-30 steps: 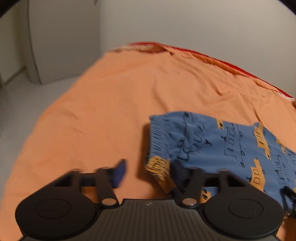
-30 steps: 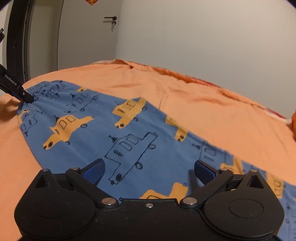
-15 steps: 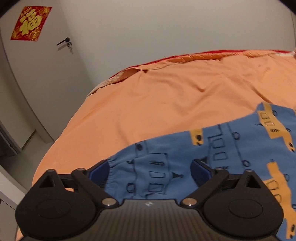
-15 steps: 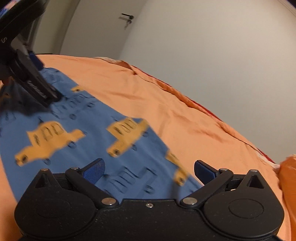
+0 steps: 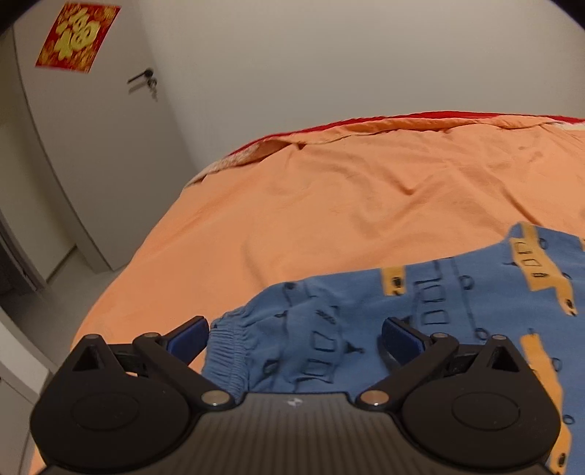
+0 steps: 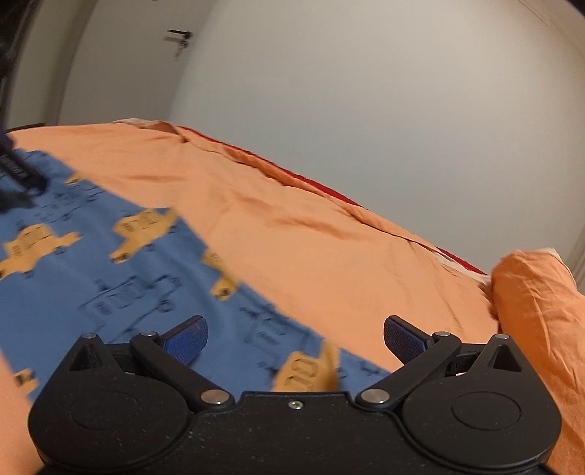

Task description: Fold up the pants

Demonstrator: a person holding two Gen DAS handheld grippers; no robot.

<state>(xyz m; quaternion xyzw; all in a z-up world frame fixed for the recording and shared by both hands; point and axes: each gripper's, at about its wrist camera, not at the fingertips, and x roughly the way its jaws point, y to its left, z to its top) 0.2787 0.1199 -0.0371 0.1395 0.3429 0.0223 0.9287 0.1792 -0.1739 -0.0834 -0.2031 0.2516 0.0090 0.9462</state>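
Left hand-held gripper (image 5: 295, 334): jaws spread wide after just opening, gripping nothing; the elastic waistband (image 5: 223, 350) lies below, between them.
Right hand-held gripper (image 6: 295, 334): jaws wide apart, empty, over the blue cloth's edge.
Pants (image 6: 109, 277): blue with orange vehicle print, spread flat on the bed.
Bed (image 5: 329, 204): orange sheet, lightly creased.
Pillow (image 6: 530, 292): orange, at the bed's right end.
Door (image 5: 91, 146): closed, red-gold decoration (image 5: 76, 34) on it.

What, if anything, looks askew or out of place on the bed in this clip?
Nothing stands out. The blue pants lie flat on the orange bedsheet, waistband near the open left tool. The right tool is open over the fabric too. The sheet only has ordinary wrinkles.
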